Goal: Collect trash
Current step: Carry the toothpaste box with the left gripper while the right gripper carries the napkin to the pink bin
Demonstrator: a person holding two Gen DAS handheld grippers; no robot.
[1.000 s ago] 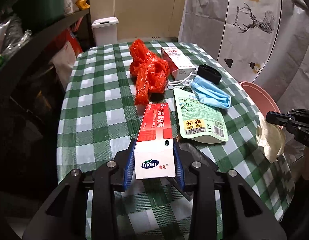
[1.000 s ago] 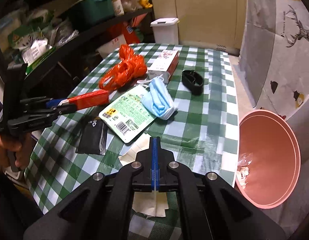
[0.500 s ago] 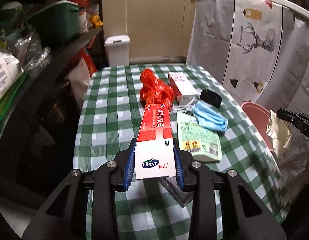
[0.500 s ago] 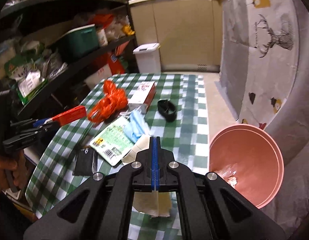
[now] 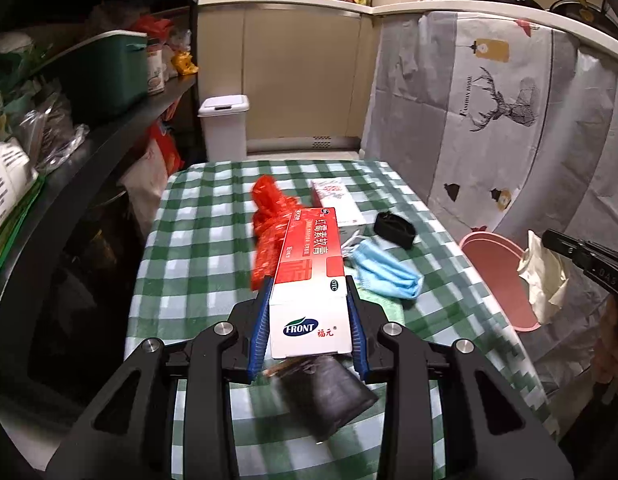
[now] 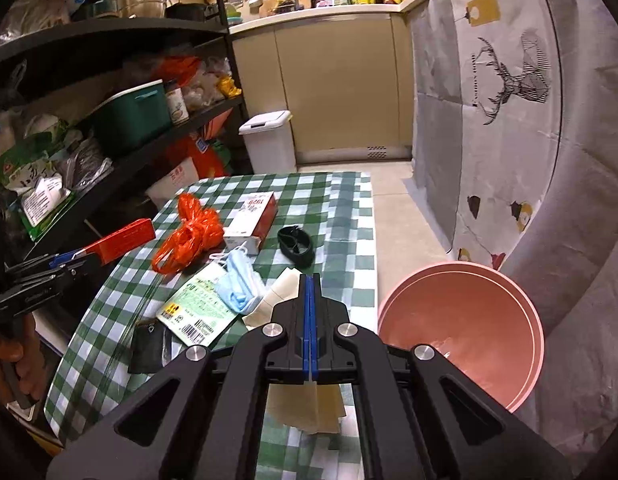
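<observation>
The left tongs (image 5: 309, 320) are clamped on the white end of a long red-and-white ointment box (image 5: 311, 276), blue pads pressing its two narrow sides. The box is held off the tabletop (image 5: 197, 240), its long axis running straight out along the fingers, the red end pointing away toward the far edge and over the crumpled orange plastic bag (image 5: 267, 216).

The right tongs (image 6: 310, 320) are fully closed, pinching a limp cream-coloured paper wrapper (image 6: 305, 408) that hangs below the pads beside the pink bin (image 6: 461, 320), which stands on the floor just off the tabletop's edge.

On the green checked cloth, a blue face mask (image 6: 239, 284) lies partly over a green printed pouch (image 6: 197, 308). Beyond them lie a red-and-white carton (image 6: 253, 216) and a black band (image 6: 296, 245). A dark packet (image 6: 149, 346) lies near the front edge. A white lidded bin (image 5: 224, 128) stands past the far end, shelving (image 5: 89, 136) along the left.
</observation>
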